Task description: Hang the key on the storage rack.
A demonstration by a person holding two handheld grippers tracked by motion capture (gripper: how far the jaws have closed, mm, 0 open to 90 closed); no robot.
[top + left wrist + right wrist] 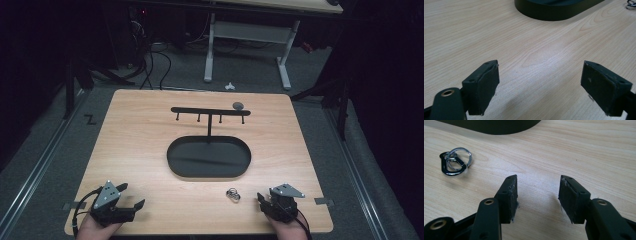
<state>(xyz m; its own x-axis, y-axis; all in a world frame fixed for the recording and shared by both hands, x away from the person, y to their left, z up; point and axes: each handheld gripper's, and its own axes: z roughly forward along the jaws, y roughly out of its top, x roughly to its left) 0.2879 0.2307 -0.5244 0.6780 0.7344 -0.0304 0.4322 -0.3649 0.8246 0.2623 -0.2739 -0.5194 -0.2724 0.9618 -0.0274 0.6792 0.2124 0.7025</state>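
The key ring lies on the surface, just before the oval tray; the hook rack stands behind it.

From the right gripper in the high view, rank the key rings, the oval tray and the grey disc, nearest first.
1. Key rings, just left of the right gripper.
2. Oval tray, mid-table, farther in.
3. Grey disc, at the rack's right end, near the far edge.

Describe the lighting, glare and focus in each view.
High view: lit tabletop, surroundings nearly black, image soft. Left gripper view: broad pale sheen on the wood between the tool pads. Right gripper view: key ring sharp, with bright glints and a soft shadow.
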